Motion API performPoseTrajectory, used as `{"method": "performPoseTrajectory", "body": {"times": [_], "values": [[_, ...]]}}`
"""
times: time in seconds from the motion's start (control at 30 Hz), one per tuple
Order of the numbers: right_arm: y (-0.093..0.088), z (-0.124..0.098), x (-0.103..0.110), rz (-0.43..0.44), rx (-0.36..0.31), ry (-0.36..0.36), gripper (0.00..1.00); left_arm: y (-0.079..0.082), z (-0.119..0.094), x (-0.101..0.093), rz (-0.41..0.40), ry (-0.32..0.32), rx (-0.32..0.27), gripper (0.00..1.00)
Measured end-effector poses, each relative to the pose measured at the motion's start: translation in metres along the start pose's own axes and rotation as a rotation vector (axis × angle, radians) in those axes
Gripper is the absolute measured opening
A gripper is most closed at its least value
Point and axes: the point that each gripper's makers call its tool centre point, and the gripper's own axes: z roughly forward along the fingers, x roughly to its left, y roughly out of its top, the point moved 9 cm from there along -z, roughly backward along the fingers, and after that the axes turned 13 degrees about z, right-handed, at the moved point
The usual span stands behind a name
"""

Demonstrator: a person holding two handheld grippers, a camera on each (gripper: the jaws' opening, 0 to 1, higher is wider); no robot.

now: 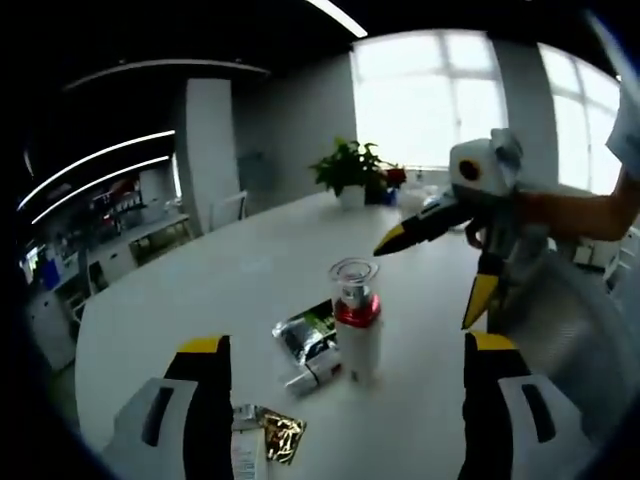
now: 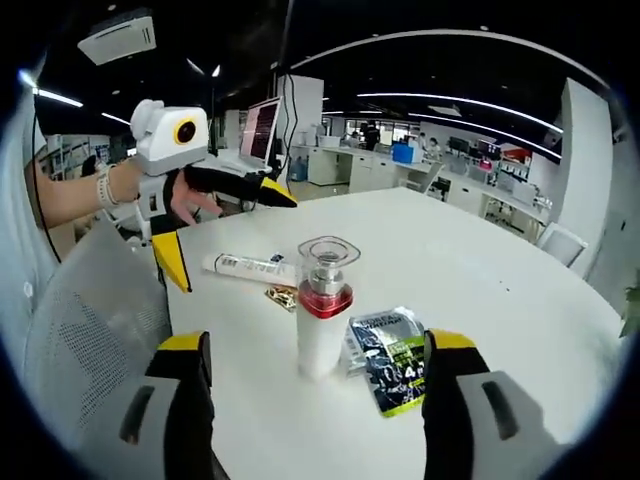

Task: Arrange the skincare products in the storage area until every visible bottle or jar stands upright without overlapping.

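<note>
On the round white table (image 1: 250,260), a white bottle (image 1: 356,325) with a red band and clear cap stands upright, well in from every edge, so it already meets the upright condition. Against its base lies a flat silver and green sachet (image 2: 392,365), and a white tube (image 2: 250,266) lies on its side just beyond, with a small gold packet (image 2: 283,296) beside it; these flat items crowd the bottle, which is probably why both grippers face it from opposite sides. The left gripper (image 1: 345,350) has its jaws wide apart, empty, bracketing the bottle in the left gripper view. The right gripper (image 2: 318,345) is likewise spread and holds nothing, hovering off the table in a person's hand. A chair with a mesh back (image 2: 85,320) sits at the table's edge, and a potted plant (image 1: 350,170) stands at the far edge near the windows.
</note>
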Motion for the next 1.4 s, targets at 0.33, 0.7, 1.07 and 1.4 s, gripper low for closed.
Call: {"method": "performPoseTrajectory", "body": {"times": [0.33, 0.7, 1.07, 1.4], "values": [[0.006, -0.006, 0.003, 0.000, -0.010, -0.037, 0.97, -0.006, -0.029, 0.005, -0.004, 0.059, 0.042, 0.97], [0.009, -0.006, 0.000, 0.039, -0.003, -0.086, 1.00, -0.010, -0.047, 0.010, -0.008, 0.120, 0.041, 0.97], [0.009, -0.004, -0.007, 0.033, 0.005, -0.102, 1.00, -0.013, -0.050, 0.015, 0.010, 0.159, 0.066, 0.97], [-0.003, 0.007, -0.008, 0.013, 0.084, -0.113, 1.00, -0.017, -0.046, 0.017, 0.000, 0.156, 0.082, 0.96]]}}
